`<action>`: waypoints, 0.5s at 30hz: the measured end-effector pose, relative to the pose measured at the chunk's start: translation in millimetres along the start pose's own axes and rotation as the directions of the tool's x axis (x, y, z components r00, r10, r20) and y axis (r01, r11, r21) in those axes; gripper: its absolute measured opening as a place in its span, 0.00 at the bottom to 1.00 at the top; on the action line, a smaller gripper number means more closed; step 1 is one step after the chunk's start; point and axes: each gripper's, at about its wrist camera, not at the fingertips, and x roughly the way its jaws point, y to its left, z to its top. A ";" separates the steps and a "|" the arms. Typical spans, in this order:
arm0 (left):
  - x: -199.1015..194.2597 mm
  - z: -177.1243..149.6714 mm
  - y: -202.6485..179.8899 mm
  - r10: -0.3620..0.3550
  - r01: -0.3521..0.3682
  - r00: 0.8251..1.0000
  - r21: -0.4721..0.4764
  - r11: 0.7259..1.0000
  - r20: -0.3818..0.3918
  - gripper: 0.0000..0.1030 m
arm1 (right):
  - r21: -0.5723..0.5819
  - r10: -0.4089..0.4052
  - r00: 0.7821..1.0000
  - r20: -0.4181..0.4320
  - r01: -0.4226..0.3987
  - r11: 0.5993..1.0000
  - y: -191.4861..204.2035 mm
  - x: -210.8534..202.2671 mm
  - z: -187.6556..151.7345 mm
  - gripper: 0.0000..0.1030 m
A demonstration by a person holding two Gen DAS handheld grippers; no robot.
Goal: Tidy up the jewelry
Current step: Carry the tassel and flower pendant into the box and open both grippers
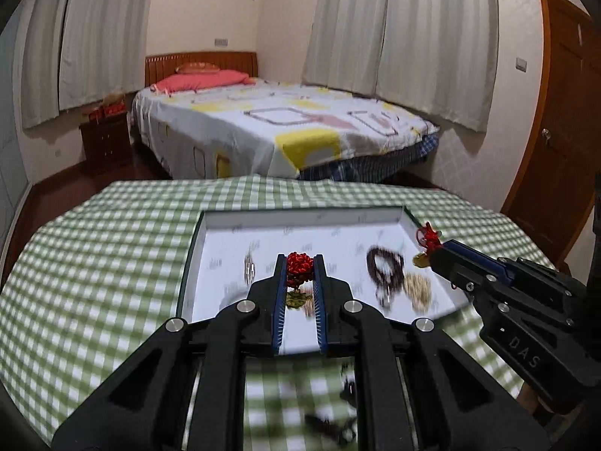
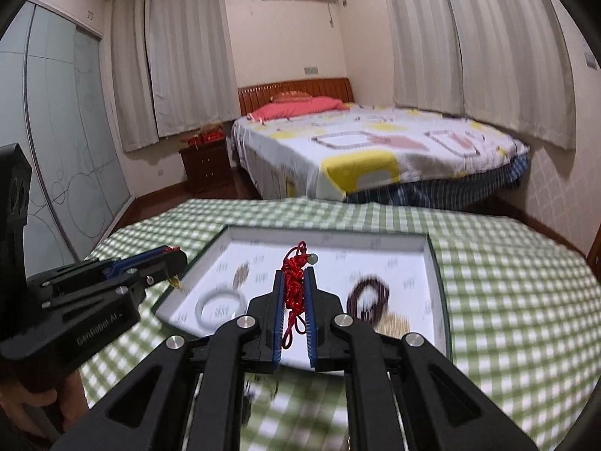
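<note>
Both claws clamped on red cord stuff, hanging over the white tray

My left gripper [image 1: 299,263] is pinched almost closed on a red knotted cord ornament [image 1: 298,268], with a gold charm [image 1: 296,300] dangling under it, above the tray's near edge. My right gripper [image 2: 295,276] is squeezed tight on a tangled red cord [image 2: 294,285] with a pale bead [image 2: 313,259] at its top, also above the near edge. The white tray [image 1: 300,221] sits on a table with a green checked cloth [image 1: 112,248], toward its far edge. Lying in the tray: a dark bead bracelet [image 2: 366,297] and a gold chain pile [image 1: 419,289] by the right near corner, and a pale bangle [image 2: 218,302] by the left near corner. It's all a bit blurry.
</note>
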 end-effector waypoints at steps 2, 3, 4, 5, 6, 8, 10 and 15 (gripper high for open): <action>10.1 9.2 1.7 0.007 -0.007 1.000 -0.002 1.000 0.011 0.13 | -0.003 -0.003 1.000 0.017 0.003 1.000 -2.1 6.7 9.7 0.10; 16.8 13.2 2.9 0.010 -0.010 1.000 -0.006 1.000 0.011 0.13 | -0.003 -0.004 1.000 0.021 0.005 1.000 -2.6 9.4 12.8 0.10; 23.7 16.6 4.0 0.014 -0.014 1.000 -0.012 1.000 0.011 0.13 | -0.001 -0.006 1.000 0.028 0.006 1.000 -4.2 14.0 16.9 0.10; 29.7 19.1 5.8 0.021 -0.021 1.000 -0.016 1.000 0.010 0.13 | 0.001 -0.011 0.999 0.032 0.011 1.000 -6.0 19.1 19.9 0.10; 35.8 20.8 7.1 0.029 -0.029 1.000 -0.019 0.999 0.006 0.13 | 0.003 -0.017 0.999 0.031 0.017 1.000 -8.1 25.1 22.0 0.10; 49.9 23.1 10.1 0.040 -0.040 0.999 -0.028 0.999 -0.009 0.13 | 0.012 -0.024 1.000 0.018 0.024 1.000 -11.9 36.6 22.0 0.10; 64.9 23.2 12.6 0.050 -0.051 0.998 -0.038 0.998 -0.035 0.13 | 0.024 -0.025 1.000 -0.006 0.025 0.999 -16.5 50.1 18.7 0.10; 106.2 16.6 19.6 0.064 -0.071 0.990 -0.057 0.996 -0.127 0.13 | 0.042 -0.030 0.995 -0.093 0.034 0.999 -25.5 85.7 4.4 0.10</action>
